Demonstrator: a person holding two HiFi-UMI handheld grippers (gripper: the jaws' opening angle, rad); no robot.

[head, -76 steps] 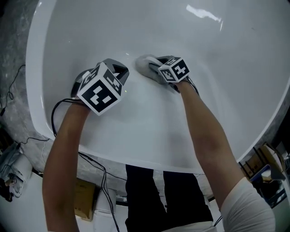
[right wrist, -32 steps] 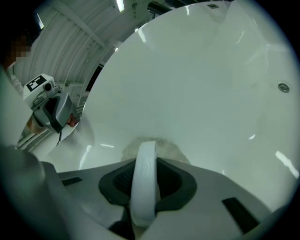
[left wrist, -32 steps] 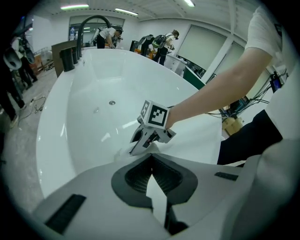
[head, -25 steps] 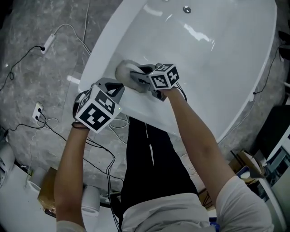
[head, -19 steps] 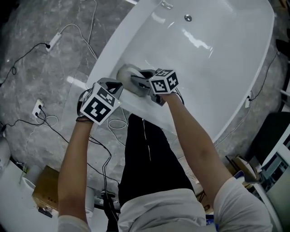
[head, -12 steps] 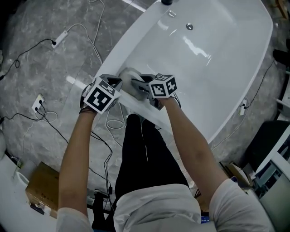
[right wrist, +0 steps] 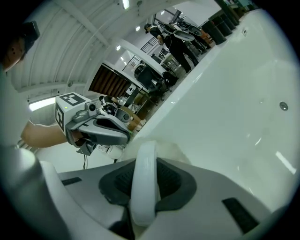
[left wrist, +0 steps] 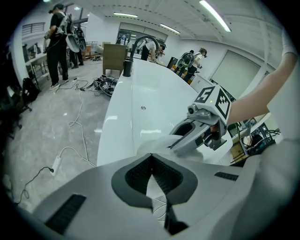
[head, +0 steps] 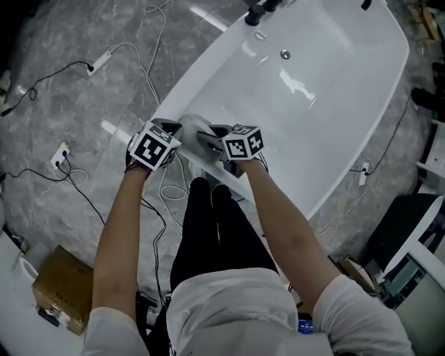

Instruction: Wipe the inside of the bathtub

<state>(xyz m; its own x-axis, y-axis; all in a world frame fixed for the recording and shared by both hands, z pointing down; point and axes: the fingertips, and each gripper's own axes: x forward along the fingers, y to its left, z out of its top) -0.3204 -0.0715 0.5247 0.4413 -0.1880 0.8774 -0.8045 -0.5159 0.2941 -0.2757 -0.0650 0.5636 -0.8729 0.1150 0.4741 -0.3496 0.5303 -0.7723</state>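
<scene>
Grey floor [head: 62, 118]: loose cables [head: 78, 66] run across it, and a cardboard box [head: 59, 286] sits at the lower left.

Left gripper [head: 169, 128]: positioned just outside the near end of the bathtub [head: 341, 104], beside the rim. In the left gripper view, the left gripper [left wrist: 151, 158] has its jaws pressed together at the tips, with nothing between them.

Cleaning pad [head: 194, 126]: white, located at the tub's near end by the rim, between the two grippers. It is also visible ahead of the left jaws [left wrist: 157, 142].

Right gripper [head: 203, 137]: just beside the left gripper, at the pad. In the right gripper view, the right gripper [right wrist: 143, 161] pinches the pad's white strap-like handle [right wrist: 142, 187], which stands upright between the jaws.

Tub interior: the drain [head: 284, 53] lies toward the far end; a dark faucet [head: 259, 12] stands on the far rim.
</scene>
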